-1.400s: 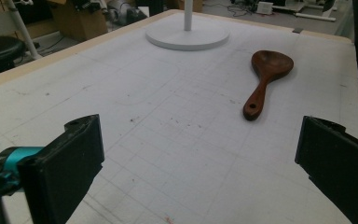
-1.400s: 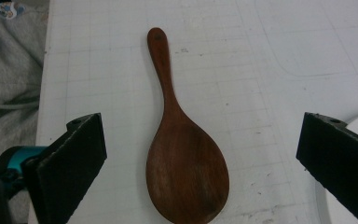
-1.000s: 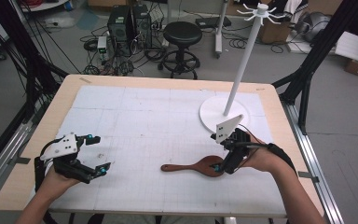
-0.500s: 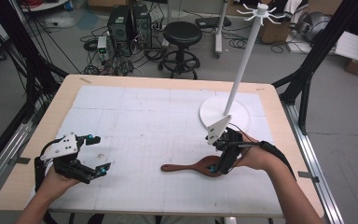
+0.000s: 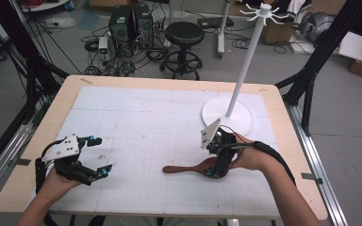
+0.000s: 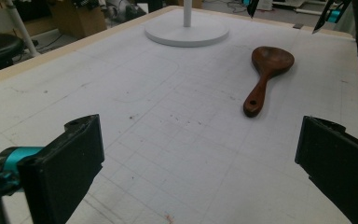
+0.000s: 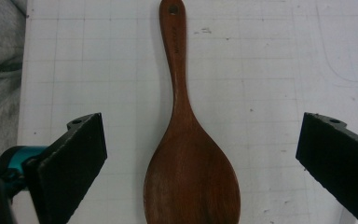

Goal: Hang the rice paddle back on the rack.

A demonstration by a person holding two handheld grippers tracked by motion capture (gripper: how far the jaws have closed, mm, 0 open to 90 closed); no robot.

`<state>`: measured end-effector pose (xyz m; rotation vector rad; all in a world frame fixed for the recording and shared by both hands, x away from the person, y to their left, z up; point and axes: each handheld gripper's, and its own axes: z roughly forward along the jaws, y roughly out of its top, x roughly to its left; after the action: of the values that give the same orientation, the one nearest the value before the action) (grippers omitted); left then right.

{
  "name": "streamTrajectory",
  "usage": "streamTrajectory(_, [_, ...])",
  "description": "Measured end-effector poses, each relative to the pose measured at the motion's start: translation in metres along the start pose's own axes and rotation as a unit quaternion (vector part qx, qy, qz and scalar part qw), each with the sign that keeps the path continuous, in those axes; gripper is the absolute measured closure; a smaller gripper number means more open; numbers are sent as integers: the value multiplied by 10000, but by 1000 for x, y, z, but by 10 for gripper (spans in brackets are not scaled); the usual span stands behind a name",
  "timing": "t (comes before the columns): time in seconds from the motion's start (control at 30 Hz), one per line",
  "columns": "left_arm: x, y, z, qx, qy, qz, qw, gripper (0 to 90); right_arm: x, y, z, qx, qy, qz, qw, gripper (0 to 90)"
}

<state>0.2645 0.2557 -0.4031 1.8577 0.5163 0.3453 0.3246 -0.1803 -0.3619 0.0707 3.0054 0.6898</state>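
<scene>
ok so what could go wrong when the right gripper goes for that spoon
The right gripper is open over the wooden spoon's wide, shallow bowl, not its thin handle; shutting there may let the spoon slip or skid across the mat. The stand's base sits close behind, so a careless lift could knock it.

Left hand-held gripper (image 6: 200, 163) jaws wide apart over the counter (image 6: 121, 93), wooden spoon (image 6: 266, 74) lying ahead, white stand base (image 6: 186, 33) beyond the spoon

White hook stand (image 5: 245, 61), black stool (image 5: 184, 35), computer tower (image 5: 122, 19)
</scene>
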Motion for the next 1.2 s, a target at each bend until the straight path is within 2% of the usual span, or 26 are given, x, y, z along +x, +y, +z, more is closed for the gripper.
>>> streamTrajectory(0.3, [-1, 0, -1, -6, 9, 2, 10000, 17, 1, 8, 8, 162, 39, -69, 9998, 11])
streamTrajectory(0.57, [-2, 0, 0, 13, -3, 19, 10000, 17, 1, 18, 19, 433, 54, -141, 9989, 11])
streamTrajectory(1.2, [-2, 0, 1, 29, -6, 16, 10000, 17, 3, 29, 42, 993, 81, -228, 9948, 30])
